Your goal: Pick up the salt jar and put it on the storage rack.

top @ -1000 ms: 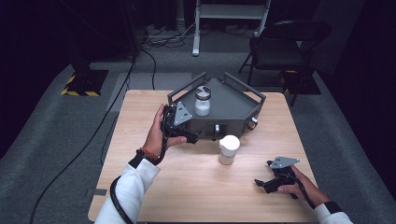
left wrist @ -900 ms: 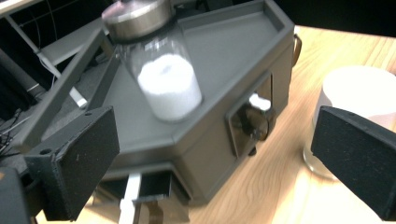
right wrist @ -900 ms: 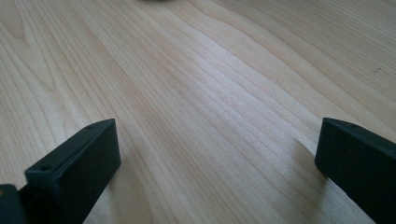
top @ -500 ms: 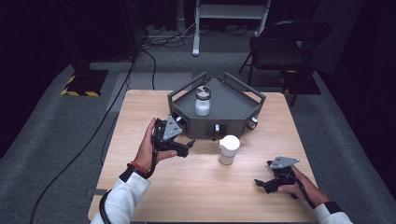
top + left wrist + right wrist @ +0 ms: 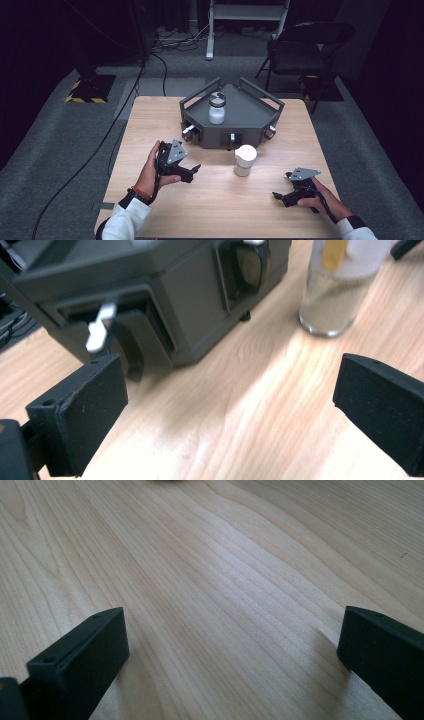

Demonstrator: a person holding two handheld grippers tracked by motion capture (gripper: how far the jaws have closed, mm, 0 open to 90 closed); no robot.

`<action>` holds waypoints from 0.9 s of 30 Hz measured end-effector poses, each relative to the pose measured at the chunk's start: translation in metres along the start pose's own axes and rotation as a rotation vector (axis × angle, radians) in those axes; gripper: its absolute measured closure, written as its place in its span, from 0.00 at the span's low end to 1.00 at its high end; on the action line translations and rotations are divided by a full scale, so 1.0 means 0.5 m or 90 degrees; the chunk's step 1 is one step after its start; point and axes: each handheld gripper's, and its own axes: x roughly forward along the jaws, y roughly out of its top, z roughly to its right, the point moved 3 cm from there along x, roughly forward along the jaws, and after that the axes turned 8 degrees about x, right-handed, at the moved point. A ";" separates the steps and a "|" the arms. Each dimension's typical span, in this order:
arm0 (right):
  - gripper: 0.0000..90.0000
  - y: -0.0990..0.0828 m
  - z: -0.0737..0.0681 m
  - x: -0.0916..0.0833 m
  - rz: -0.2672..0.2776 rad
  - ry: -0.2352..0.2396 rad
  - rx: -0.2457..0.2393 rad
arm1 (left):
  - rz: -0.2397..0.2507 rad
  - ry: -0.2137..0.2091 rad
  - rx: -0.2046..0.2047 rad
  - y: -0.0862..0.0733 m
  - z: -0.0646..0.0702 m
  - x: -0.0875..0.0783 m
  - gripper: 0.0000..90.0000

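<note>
While the right claw (image 5: 283, 194) rests wide open near the counter's (image 5: 220, 210) front right corner, the left claw (image 5: 192, 171), also open, faces the white-lidded jar (image 5: 245, 160) just beside it.

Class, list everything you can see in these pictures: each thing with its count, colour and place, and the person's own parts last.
Table: one, light wood, centre.
Tray box: one, dark grey, table's far middle.
Jar with powder: one, clear, white contents, on the tray box.
Cup jar: one, white-topped, in front of the tray box.
Chair: one, black, behind the table.
Left tool: one, black, open, near left.
Right tool: one, black, open, near right.
</note>
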 end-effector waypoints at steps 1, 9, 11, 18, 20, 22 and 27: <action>0.00 0.000 0.000 0.000 0.000 0.000 0.000 | -0.004 -0.002 0.001 -0.004 0.002 -0.001 0.01; 0.00 0.000 0.000 0.000 0.000 0.000 0.000 | -0.015 -0.024 -0.010 -0.032 0.011 -0.007 0.01; 0.00 0.000 0.000 0.000 0.000 0.000 0.000 | -0.017 -0.026 -0.011 -0.036 0.014 -0.009 0.01; 0.00 0.000 0.000 0.000 0.000 0.000 0.000 | -0.019 -0.027 -0.022 -0.052 0.022 -0.019 0.01; 0.00 0.000 0.000 0.000 0.000 0.000 0.000 | -0.024 -0.025 -0.025 -0.058 0.024 -0.021 0.01; 0.00 0.000 0.000 0.000 0.000 0.000 0.000 | -0.029 -0.026 -0.030 -0.066 0.025 -0.022 0.01; 0.00 0.000 0.000 0.000 0.000 0.000 0.000 | -0.053 -0.027 -0.034 -0.083 0.027 -0.020 0.01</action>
